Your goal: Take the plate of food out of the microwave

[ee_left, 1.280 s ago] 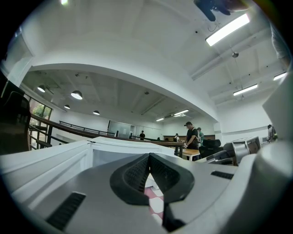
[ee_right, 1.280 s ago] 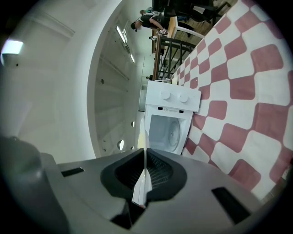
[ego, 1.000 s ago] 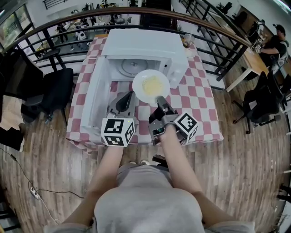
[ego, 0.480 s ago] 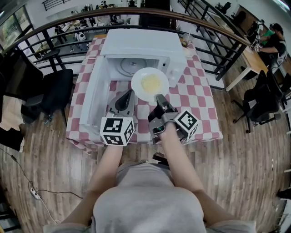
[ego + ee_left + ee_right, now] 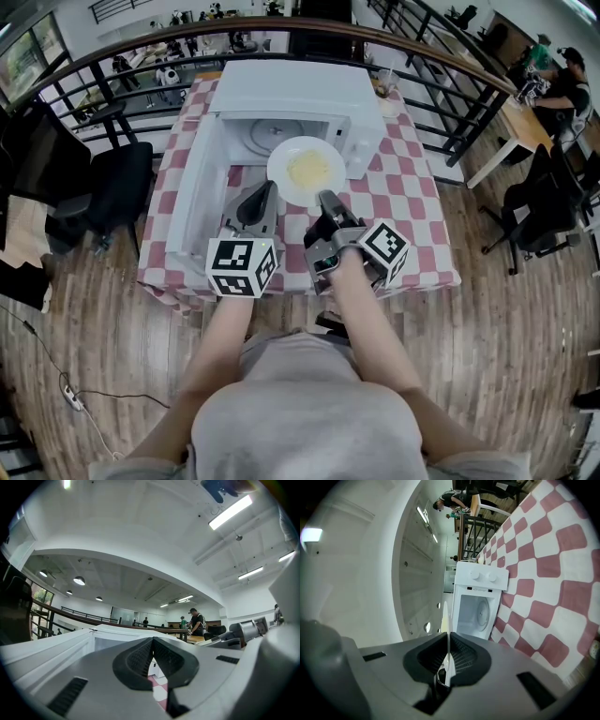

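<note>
Right tongs (image 5: 324, 200): clamped on the near rim of the plate (image 5: 279, 176), carrying it by one edge.
Plate: in the air just in front of the open microwave (image 5: 291, 94), seemingly clear of its mouth.
Left tongs (image 5: 263, 194): closed, empty, beside the plate.
Risk: the one-edge grip could let the plate sag or slip, spilling food (image 5: 308, 170) onto the bench (image 5: 417, 220).
</note>
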Motion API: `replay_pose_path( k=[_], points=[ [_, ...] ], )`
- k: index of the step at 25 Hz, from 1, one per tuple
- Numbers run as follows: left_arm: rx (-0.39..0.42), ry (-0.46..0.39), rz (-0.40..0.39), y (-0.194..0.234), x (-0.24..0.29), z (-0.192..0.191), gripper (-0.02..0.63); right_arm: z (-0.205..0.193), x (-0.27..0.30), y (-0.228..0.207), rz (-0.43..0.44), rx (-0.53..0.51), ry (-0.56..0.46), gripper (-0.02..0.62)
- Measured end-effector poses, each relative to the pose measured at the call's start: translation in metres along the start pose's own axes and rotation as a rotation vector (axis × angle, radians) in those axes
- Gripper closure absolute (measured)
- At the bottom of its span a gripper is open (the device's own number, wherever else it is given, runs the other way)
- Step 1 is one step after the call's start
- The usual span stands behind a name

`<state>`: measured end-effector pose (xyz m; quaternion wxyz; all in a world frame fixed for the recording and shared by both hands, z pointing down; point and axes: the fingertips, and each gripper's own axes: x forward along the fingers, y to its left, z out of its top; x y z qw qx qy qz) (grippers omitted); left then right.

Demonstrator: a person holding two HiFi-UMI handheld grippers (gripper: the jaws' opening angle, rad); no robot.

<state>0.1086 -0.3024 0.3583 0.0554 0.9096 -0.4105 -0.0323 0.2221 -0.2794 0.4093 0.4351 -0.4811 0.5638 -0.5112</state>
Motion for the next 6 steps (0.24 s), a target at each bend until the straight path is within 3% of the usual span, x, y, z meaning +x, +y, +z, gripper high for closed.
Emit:
replay_pose_path(
  k=[6],
  points=[
    [-0.003,-0.001,0.001,-0.0008,-0.0001,-0.0002,0.603,-0.0023,-0.0001,-0.0004,-0.002,-0.010,0.012,0.560]
  ],
)
